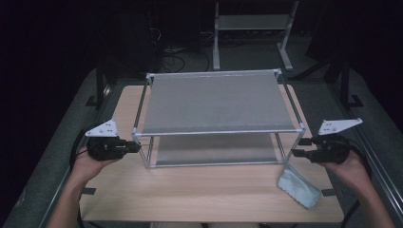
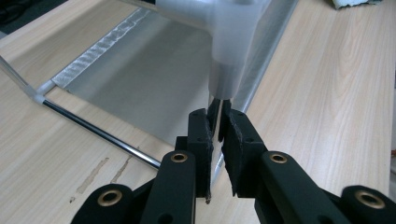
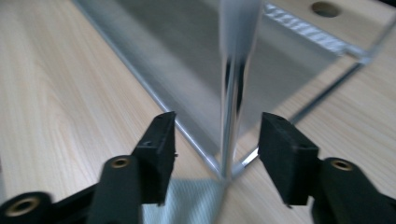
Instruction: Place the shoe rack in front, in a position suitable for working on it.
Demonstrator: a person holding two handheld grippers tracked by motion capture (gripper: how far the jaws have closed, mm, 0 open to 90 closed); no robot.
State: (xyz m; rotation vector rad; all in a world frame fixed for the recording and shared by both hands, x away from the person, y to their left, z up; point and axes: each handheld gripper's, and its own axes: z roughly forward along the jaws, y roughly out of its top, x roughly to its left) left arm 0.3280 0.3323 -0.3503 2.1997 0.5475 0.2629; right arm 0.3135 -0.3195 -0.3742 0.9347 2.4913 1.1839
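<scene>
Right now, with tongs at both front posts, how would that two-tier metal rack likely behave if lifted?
The rack is probably light: thin rods carry two flat sheet shelves. It likely stays stiff, given corner joints. The left tongs are shut on the left front post, whose shiny rod could slip. The right tongs stand open around the right front post, so a lift now might tilt it.

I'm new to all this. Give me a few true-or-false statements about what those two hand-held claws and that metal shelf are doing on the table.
1. The left gripper is clamped on a front post of the rack. True.
2. The right gripper is clamped on its post. False: its jaws stand apart, with the post between them.
3. A cloth lies on the table near the rack's right front corner. True.
4. The rack has three shelves. False: two.
</scene>
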